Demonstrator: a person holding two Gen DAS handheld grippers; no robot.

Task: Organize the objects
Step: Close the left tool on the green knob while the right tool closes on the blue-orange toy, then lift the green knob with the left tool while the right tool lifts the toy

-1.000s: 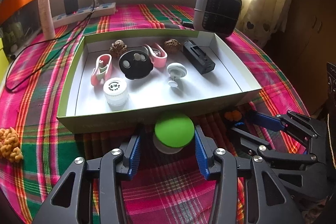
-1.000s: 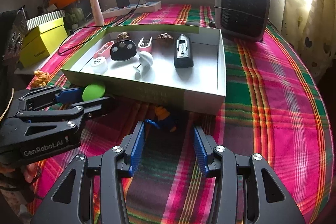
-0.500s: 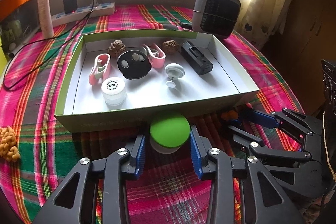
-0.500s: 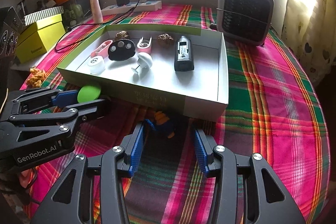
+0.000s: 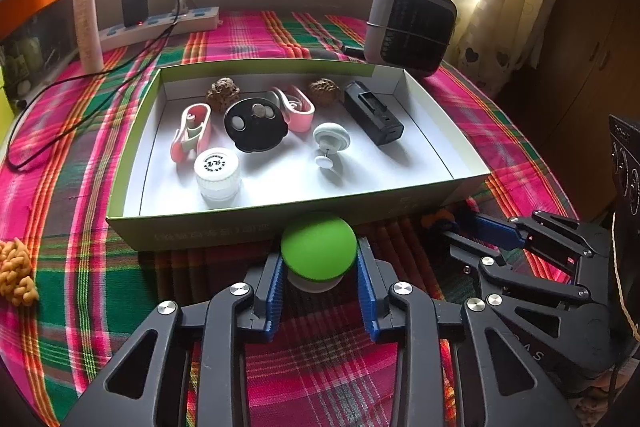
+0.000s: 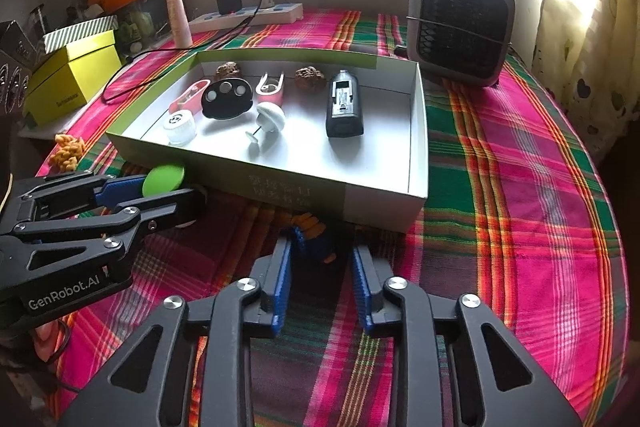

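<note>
A green-topped round object (image 5: 318, 247) with a white base sits on the plaid cloth just in front of the open box (image 5: 208, 227). My left gripper (image 5: 320, 267) has closed on it, blue pads touching both sides; it also shows in the right wrist view (image 6: 164, 179). A small blue and orange toy (image 6: 314, 237) lies by the box's front wall. My right gripper (image 6: 320, 267) is open around it, not touching. The box (image 6: 384, 195) holds several small items, among them a black device (image 6: 344, 107) and a white cap (image 5: 216, 171).
A grey fan heater (image 6: 460, 23) stands behind the box at the right. A power strip (image 5: 160, 23) with charger and cable lies at the back left. A yellow knitted thing (image 5: 14, 273) lies at the left. A yellow box (image 6: 68, 79) stands far left.
My left gripper's jaws have narrowed until the pads touch the green-topped object. My right gripper has moved forward so its fingers flank the blue and orange toy.
</note>
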